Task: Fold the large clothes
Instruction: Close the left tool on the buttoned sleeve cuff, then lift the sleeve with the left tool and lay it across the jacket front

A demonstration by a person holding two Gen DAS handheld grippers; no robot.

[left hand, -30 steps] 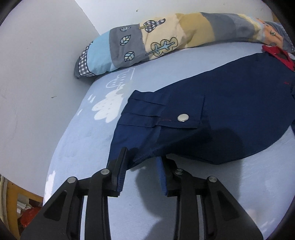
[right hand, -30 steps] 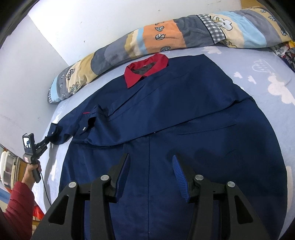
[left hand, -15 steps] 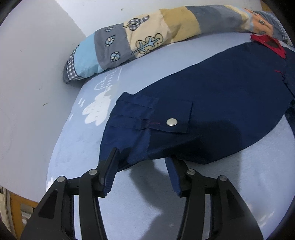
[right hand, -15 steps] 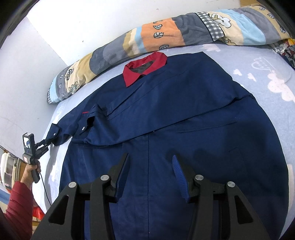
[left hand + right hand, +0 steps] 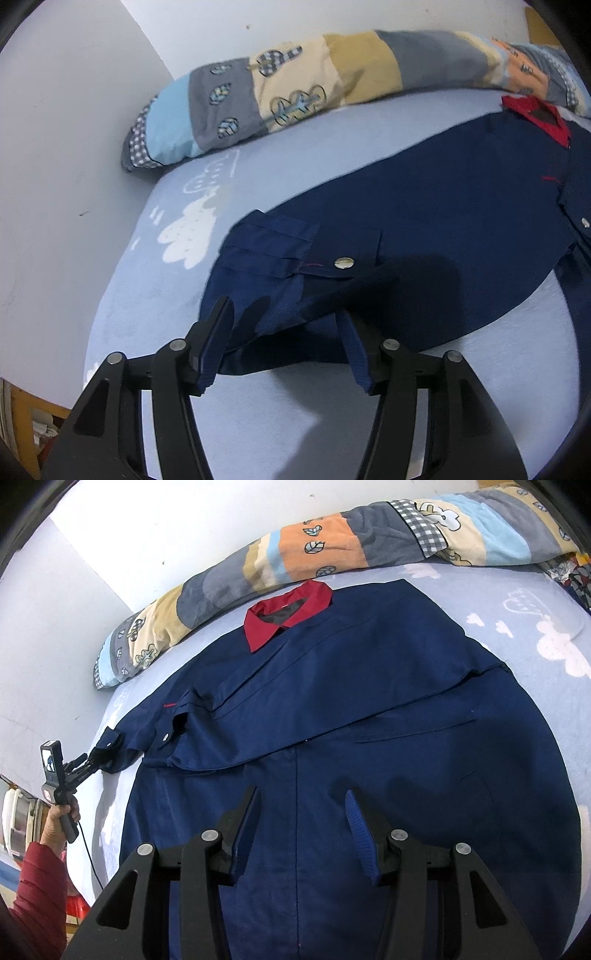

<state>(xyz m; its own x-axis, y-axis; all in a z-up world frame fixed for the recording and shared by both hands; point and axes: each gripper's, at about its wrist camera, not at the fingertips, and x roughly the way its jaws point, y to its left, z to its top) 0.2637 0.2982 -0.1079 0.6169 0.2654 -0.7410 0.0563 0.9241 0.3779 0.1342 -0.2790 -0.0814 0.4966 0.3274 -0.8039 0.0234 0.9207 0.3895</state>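
A large navy work jacket (image 5: 351,716) with a red collar (image 5: 286,618) lies flat on a light blue bed sheet (image 5: 517,602). One sleeve is folded across the chest. The other sleeve stretches left, and its cuff (image 5: 280,273) with a metal snap (image 5: 343,263) lies between the jaws of my left gripper (image 5: 284,325), which is open. The left gripper also shows in the right wrist view (image 5: 90,762) at the cuff. My right gripper (image 5: 301,812) is open and empty, hovering above the jacket's lower front.
A long patchwork bolster (image 5: 332,554) runs along the white wall at the head of the bed; it also shows in the left wrist view (image 5: 332,85). The bed's left edge (image 5: 110,314) is close to the cuff. White cloud prints (image 5: 188,232) mark the sheet.
My left gripper has opened wider and moved forward, so the sleeve cuff now lies between its fingers. The right gripper has barely moved.
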